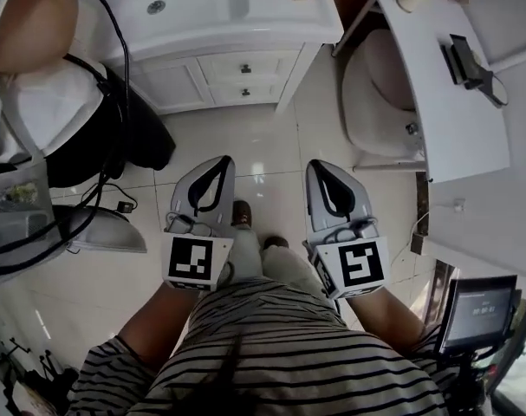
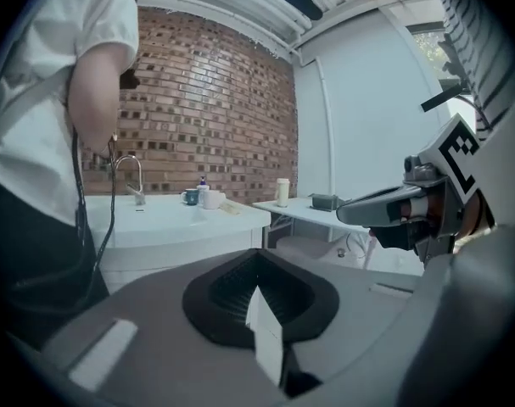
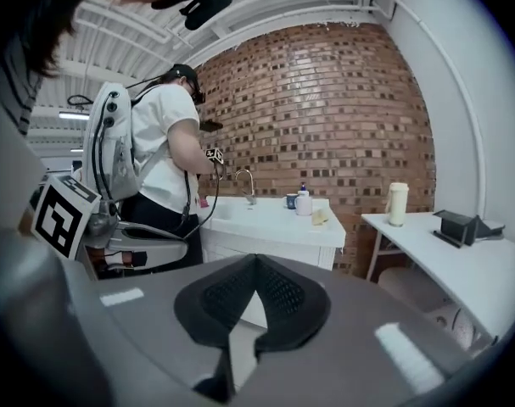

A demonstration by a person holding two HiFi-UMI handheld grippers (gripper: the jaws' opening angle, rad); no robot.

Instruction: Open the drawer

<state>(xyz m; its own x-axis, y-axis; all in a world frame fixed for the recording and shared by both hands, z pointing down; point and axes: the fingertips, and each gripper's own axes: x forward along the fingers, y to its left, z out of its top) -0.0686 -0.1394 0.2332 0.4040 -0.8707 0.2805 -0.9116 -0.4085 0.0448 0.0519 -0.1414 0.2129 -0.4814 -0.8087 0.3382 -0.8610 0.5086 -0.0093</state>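
We find left gripper [image 1: 216, 165] and right gripper [image 1: 322, 170] empty, jaws pressed together; drawer [image 1: 245, 66] at twelve o'clock, well apart, nearer the left.

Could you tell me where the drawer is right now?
In the head view, the drawer sits top centre in the white sink cabinet, just right of its door.

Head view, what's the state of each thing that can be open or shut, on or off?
Top drawer: shut.
Lower drawer: shut.
Cabinet door: shut.
Left tongs: shut, empty.
Right tongs: shut, empty.
Screen: lit.
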